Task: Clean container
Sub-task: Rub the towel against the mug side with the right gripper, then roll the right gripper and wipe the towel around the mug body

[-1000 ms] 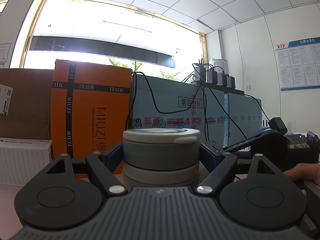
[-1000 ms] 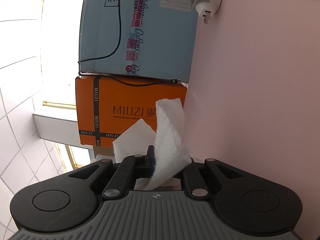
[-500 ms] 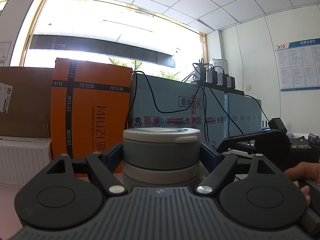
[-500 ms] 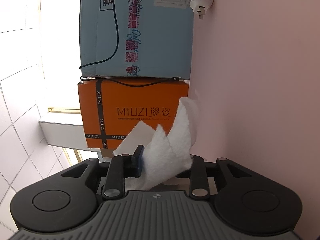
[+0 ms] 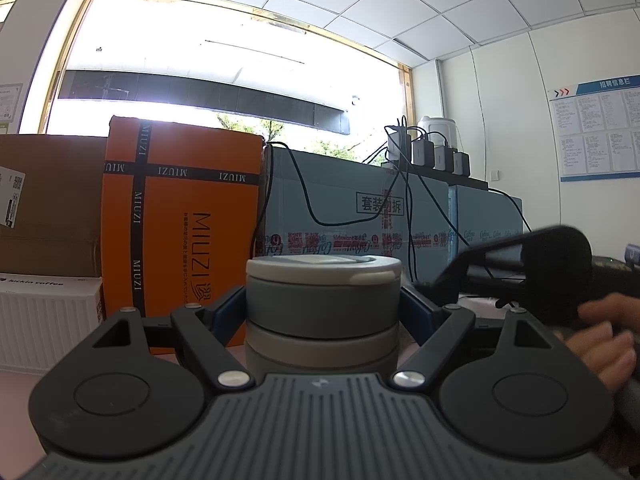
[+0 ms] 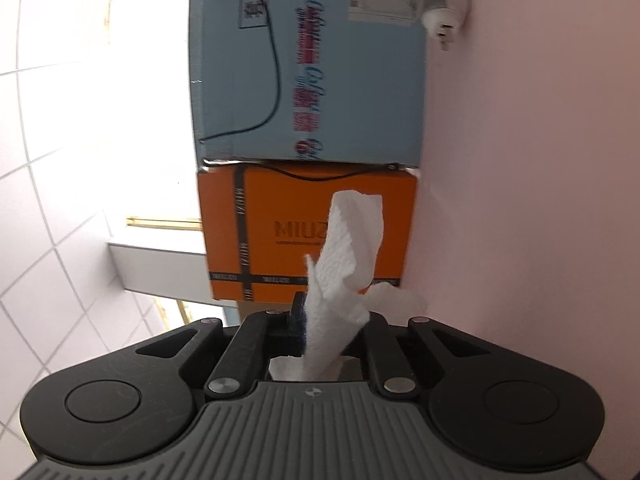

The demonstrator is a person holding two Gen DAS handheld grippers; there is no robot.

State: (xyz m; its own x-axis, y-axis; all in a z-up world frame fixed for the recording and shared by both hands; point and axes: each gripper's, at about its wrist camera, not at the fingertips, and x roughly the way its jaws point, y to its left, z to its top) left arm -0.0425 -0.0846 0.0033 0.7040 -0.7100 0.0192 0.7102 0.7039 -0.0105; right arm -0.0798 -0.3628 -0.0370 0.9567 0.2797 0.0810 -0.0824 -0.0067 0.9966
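The container (image 5: 323, 304) sits between the left gripper's (image 5: 323, 308) fingers, with the MIUZI box (image 5: 180, 232) behind-left and the taped carton (image 5: 360, 216) behind-right; the right gripper (image 5: 520, 264) lies right.

Left wrist view: low, level, just above pink desk (image 5: 12, 384), facing window wall; own left claw (image 5: 323, 308) fills lower frame, container (image 5: 323, 304) very near at centre. Right wrist view: rolled sideways, desk (image 6: 520, 200) runs down right side of frame, ceiling at left; right claw (image 6: 320, 332) at bottom centre. Shared: orange box (image 5: 180, 224) (image 6: 280, 232) and blue box (image 5: 360, 216) (image 6: 312, 60). Right claw body shows at right edge of left view
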